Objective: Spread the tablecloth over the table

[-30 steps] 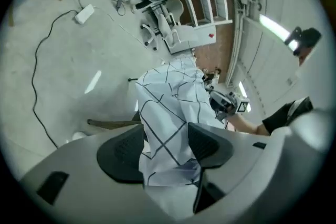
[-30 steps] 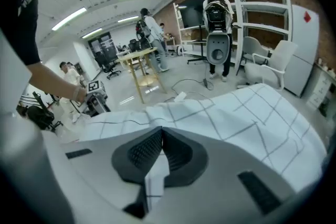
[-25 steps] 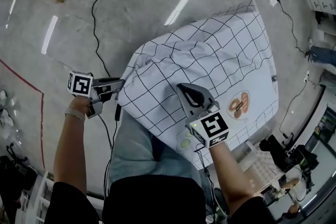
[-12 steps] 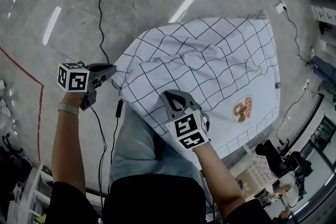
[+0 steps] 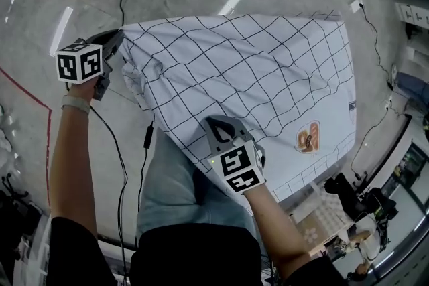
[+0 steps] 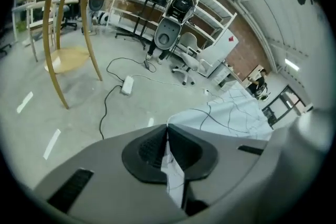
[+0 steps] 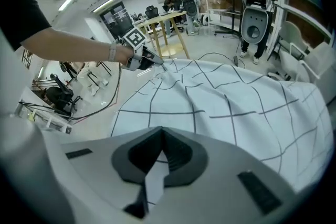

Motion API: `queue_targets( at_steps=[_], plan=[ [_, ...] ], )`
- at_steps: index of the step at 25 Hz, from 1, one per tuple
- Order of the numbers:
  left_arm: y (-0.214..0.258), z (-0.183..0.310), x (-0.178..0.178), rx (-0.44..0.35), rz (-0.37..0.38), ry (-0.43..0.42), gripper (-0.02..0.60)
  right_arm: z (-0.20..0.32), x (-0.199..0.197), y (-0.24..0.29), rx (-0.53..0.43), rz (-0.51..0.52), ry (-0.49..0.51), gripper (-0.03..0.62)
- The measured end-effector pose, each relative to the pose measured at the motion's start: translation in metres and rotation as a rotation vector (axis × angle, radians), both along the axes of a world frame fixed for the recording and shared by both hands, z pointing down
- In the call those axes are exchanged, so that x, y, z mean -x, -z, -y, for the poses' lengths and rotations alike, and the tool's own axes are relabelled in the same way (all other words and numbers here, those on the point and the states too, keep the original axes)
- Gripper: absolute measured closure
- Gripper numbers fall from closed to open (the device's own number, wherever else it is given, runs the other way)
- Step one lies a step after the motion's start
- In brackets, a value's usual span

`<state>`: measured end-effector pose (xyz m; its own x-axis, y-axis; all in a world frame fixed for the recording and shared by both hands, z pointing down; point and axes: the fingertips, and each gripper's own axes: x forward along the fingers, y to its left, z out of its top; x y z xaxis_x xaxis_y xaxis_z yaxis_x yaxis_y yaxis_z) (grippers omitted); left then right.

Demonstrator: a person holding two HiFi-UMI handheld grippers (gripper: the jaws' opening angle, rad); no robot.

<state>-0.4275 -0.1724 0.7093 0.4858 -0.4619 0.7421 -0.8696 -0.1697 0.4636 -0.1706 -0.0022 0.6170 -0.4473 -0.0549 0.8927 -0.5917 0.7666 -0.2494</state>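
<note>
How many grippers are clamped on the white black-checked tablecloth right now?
2. The left gripper pinches the white black-checked tablecloth at its left corner; the right gripper pinches its near edge.

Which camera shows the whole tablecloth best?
The head view: nearly all of the checked tablecloth shows from above. The right gripper view shows one broad stretch of it; the left gripper view shows only a far part and a pinched scrap.
</note>
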Motion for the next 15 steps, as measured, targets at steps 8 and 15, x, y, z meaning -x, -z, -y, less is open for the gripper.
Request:
queue_targets(
  at_steps=[8, 15],
  plan=[
    [-0.041, 0.006, -0.022, 0.073, 0.072, 0.072, 0.348, 0.001, 0.001, 0.000, -0.009, -0.004, -0.022, 0.583],
    [-0.012, -0.027, -0.057, 0.062, -0.010, 0.020, 0.347, 0.006, 0.002, 0.008, -0.012, 0.054, -0.039, 0.577]
  ],
)
